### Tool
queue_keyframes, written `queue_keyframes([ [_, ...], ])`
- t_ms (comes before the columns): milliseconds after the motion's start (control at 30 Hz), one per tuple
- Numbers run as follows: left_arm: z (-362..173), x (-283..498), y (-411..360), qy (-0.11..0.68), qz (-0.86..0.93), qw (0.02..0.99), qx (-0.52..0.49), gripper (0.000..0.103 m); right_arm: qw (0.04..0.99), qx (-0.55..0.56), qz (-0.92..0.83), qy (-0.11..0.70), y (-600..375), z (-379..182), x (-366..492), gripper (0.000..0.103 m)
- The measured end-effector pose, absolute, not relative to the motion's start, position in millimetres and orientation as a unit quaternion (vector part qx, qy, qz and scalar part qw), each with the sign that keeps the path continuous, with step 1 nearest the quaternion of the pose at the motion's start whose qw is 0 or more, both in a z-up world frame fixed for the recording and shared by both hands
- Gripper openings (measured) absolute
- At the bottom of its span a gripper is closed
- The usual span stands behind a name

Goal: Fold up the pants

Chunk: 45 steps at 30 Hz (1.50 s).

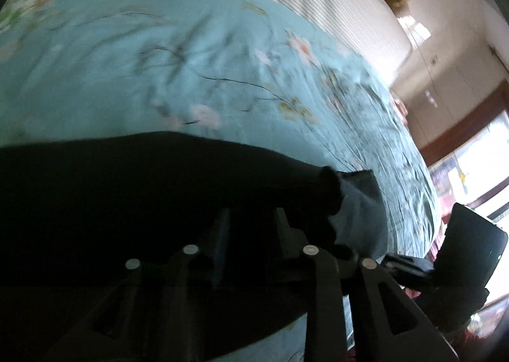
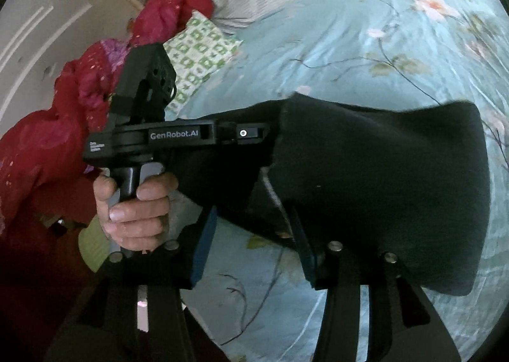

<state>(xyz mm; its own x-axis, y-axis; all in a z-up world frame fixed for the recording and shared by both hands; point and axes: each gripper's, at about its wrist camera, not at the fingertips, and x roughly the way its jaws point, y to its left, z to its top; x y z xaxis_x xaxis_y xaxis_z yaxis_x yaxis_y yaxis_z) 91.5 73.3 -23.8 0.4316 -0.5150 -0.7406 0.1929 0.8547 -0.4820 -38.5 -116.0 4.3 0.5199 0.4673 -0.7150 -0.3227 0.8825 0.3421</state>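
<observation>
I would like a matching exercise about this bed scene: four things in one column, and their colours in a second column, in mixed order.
Things:
1. pants
2. bedspread
3. quilt bunched at the edge of the bed
4. pillow

Colours:
A. green and white pattern
B. light blue with flowers
C. black
D. red and pink

Pairs: 1-C, 2-B, 3-D, 4-A
</observation>
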Motion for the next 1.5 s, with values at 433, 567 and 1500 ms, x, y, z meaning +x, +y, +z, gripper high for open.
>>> queue_keyframes([
  [433, -15, 28, 153, 0.463, -0.106, 0.848, -0.236, 0.045, 0.868, 0.064, 0.259, 0.418, -89, 28, -12, 0.050],
  [567, -14, 4, 181, 0.457, -0.063, 0.847, -0.265, 0.055, 0.864, 0.055, 0.268, 0.422, -74, 27, 2, 0.060],
  [1500, -48, -15, 301, 0.438, 0.103, 0.816, -0.363, 0.063, 0.766, -0.114, 0.355, 0.523, 110, -37, 155, 0.069],
])
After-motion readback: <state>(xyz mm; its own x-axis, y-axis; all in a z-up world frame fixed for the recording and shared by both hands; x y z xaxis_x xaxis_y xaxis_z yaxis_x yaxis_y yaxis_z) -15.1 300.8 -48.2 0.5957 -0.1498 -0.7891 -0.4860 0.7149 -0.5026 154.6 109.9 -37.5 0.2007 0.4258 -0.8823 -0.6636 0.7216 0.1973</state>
